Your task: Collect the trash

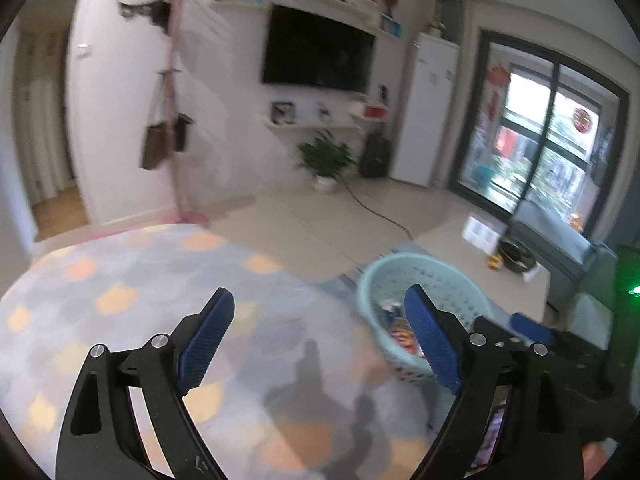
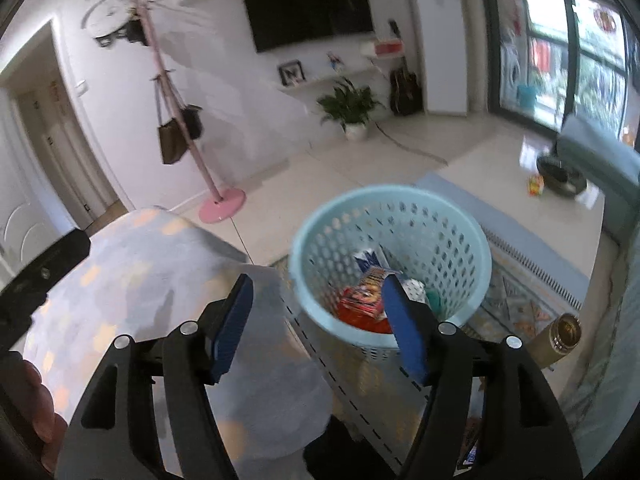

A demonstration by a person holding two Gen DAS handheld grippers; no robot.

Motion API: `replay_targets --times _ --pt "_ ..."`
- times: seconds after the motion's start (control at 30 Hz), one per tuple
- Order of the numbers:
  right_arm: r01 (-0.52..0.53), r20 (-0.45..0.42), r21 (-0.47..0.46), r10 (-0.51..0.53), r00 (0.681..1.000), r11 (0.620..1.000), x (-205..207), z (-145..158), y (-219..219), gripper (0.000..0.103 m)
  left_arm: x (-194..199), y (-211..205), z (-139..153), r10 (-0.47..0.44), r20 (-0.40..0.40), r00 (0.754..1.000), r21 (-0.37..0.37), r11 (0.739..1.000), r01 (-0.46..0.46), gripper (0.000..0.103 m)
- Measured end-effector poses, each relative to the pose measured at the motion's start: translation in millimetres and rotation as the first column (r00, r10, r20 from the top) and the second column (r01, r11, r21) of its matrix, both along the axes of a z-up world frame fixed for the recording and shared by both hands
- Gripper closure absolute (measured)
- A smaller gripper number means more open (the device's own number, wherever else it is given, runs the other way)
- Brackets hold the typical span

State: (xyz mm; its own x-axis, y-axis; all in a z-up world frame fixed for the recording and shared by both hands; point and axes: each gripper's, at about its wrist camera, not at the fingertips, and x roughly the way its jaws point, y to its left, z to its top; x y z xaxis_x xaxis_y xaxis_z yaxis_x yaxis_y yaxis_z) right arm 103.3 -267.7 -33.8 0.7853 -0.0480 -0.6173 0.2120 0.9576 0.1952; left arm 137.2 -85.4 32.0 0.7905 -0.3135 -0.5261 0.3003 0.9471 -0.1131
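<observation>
Right now your right gripper (image 2: 318,320) is spread wide and empty, with the pale blue basket (image 2: 320,216) at one o'clock holding red wrappers (image 2: 362,300). Your left gripper (image 1: 320,336) is also spread, gripping nothing. Swing too fast toward the brass flask (image 2: 558,338) at three o'clock and you may tip it.

place: you're in a home living room
wall: TV (image 1: 318,50), shelves (image 1: 316,124)
floor: plant (image 2: 350,106), coat rack (image 2: 180,120), rug (image 1: 120,300)
</observation>
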Motion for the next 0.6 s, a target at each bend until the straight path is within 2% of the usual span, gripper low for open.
replay_targets --times 0.13,0.2,0.3,0.4,0.5,0.6 --pt "-0.001 0.087 -0.066 0.007 0.996 0.998 -30 17 33 0.038 -36 32 -2 0.104 0.063 0.993 0.030 0.994 -0.106 0.017" --pt "0.009 0.135 -0.089 0.004 0.991 0.996 -46 21 44 0.034 -54 47 -7 0.165 0.098 0.982 0.044 0.985 -0.169 0.017" --pt "0.026 0.205 -0.116 -0.001 0.979 0.993 -68 23 60 0.033 -74 63 -11 0.240 0.144 0.960 0.026 0.969 -0.247 0.017" --pt "0.031 0.229 -0.129 0.000 0.973 0.991 -78 22 68 0.033 -92 71 -14 0.317 0.223 0.922 0.009 0.945 -0.328 0.015" --pt "0.025 0.236 -0.143 0.010 0.972 0.989 -84 23 74 0.033 -97 70 -14 0.333 0.241 0.911 -0.002 0.939 -0.343 0.013" --pt "0.020 0.233 -0.138 0.012 0.973 0.990 -85 23 74 0.033 -97 66 -17 0.337 0.264 0.904 0.040 0.932 -0.359 0.013"
